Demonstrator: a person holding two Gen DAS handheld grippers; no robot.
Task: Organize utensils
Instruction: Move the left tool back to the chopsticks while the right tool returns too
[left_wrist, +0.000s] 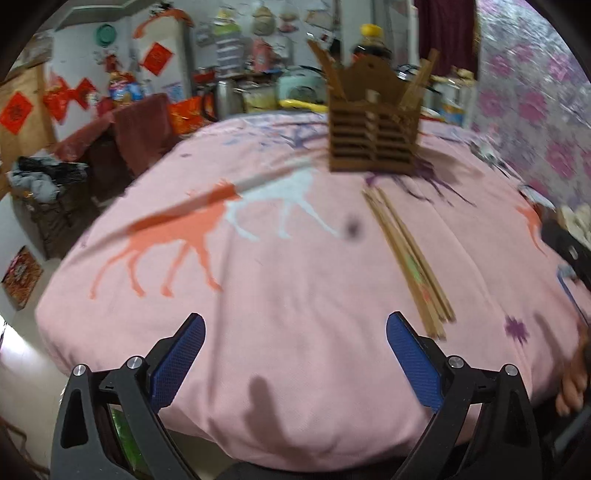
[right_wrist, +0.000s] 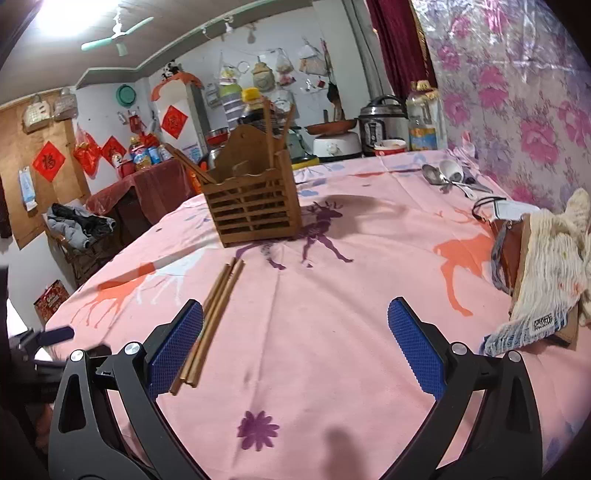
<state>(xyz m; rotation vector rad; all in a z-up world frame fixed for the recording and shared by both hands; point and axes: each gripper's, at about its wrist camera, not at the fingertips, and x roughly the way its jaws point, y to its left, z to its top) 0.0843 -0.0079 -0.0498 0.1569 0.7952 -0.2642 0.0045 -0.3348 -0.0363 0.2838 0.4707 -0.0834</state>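
Note:
A slatted wooden utensil holder (left_wrist: 373, 140) (right_wrist: 255, 206) stands on the pink tablecloth with a few chopsticks leaning in it. A bundle of wooden chopsticks (left_wrist: 410, 254) (right_wrist: 210, 321) lies flat in front of it. My left gripper (left_wrist: 295, 354) is open and empty, low over the cloth, with the bundle just right of its right finger. My right gripper (right_wrist: 295, 350) is open and empty; the bundle's near end lies beside its left finger. Metal and white spoons (right_wrist: 448, 177) lie at the far right of the table.
A cloth-covered box (right_wrist: 546, 273) and a black-strapped item (right_wrist: 495, 208) sit at the table's right side by the floral wall. Cookers and bottles (right_wrist: 376, 129) stand behind the table. The other gripper shows at the left edge (right_wrist: 40, 343). The table edge (left_wrist: 55, 295) drops off left.

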